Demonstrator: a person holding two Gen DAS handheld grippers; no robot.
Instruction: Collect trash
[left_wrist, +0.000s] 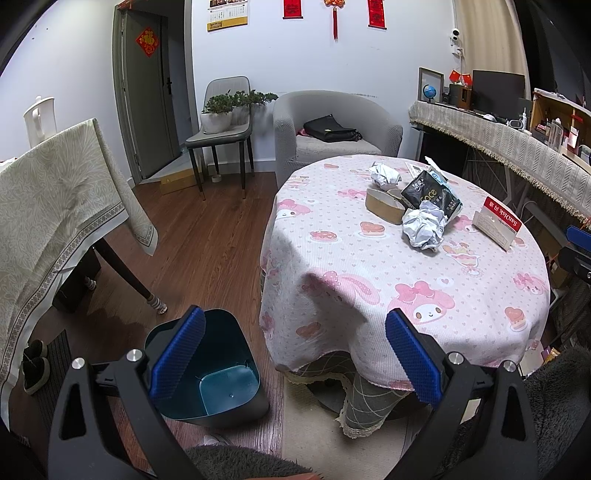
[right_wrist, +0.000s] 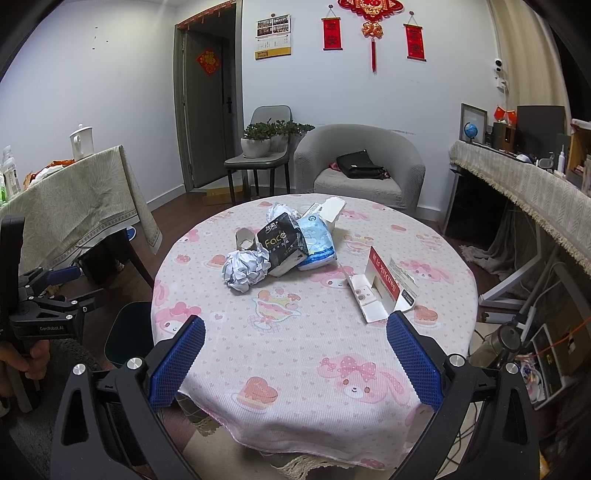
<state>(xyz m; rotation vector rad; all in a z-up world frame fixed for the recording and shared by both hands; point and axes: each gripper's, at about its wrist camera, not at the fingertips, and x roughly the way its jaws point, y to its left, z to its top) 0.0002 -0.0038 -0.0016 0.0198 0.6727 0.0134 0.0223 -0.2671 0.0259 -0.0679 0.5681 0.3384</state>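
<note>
On the round table with a pink cartoon cloth (right_wrist: 295, 354) lies a heap of trash: a crumpled paper ball (right_wrist: 245, 269), a black tissue pack (right_wrist: 282, 242), a blue-white wrapper (right_wrist: 317, 238), a cardboard tape roll (right_wrist: 245, 238), a second paper ball (left_wrist: 384, 173) and an opened red-and-white box (right_wrist: 384, 284). A dark blue bin (left_wrist: 218, 373) stands on the floor left of the table. My left gripper (left_wrist: 295, 354) is open above the bin and the table's edge. My right gripper (right_wrist: 295, 362) is open over the table's near side, holding nothing.
A second table with a grey-green cloth (left_wrist: 55, 192) stands at the left, with shoes (left_wrist: 35, 363) beneath. A grey armchair with a black bag (right_wrist: 360, 166), a chair with potted plants (right_wrist: 262, 147) and a cluttered desk (right_wrist: 535, 184) line the back and right.
</note>
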